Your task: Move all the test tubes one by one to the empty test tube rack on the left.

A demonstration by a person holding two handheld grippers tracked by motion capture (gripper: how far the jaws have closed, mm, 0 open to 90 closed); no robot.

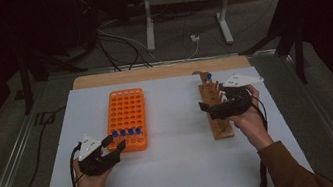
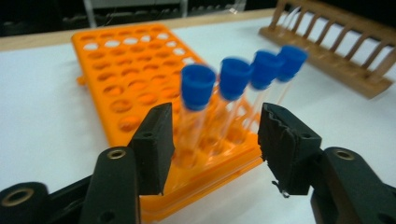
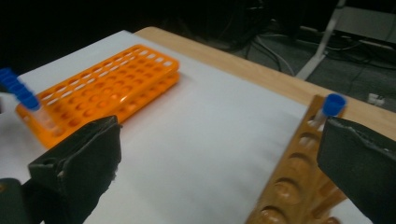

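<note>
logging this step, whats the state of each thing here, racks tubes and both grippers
orange plastic tube rack: flat on the table, mostly empty holes
four blue-capped clear tubes: capped, upright in the orange rack's near row
wooden tube rack: on the table, one blue-capped tube at its far end
left gripper: open, holding nothing
right gripper: open, empty

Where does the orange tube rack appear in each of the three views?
High view: orange tube rack left of centre on the white table, just ahead of the left gripper.
Left gripper view: upper left to centre, four blue-capped tubes in its near row.
Right gripper view: upper left.
Shared landmark: wooden rack.
</note>
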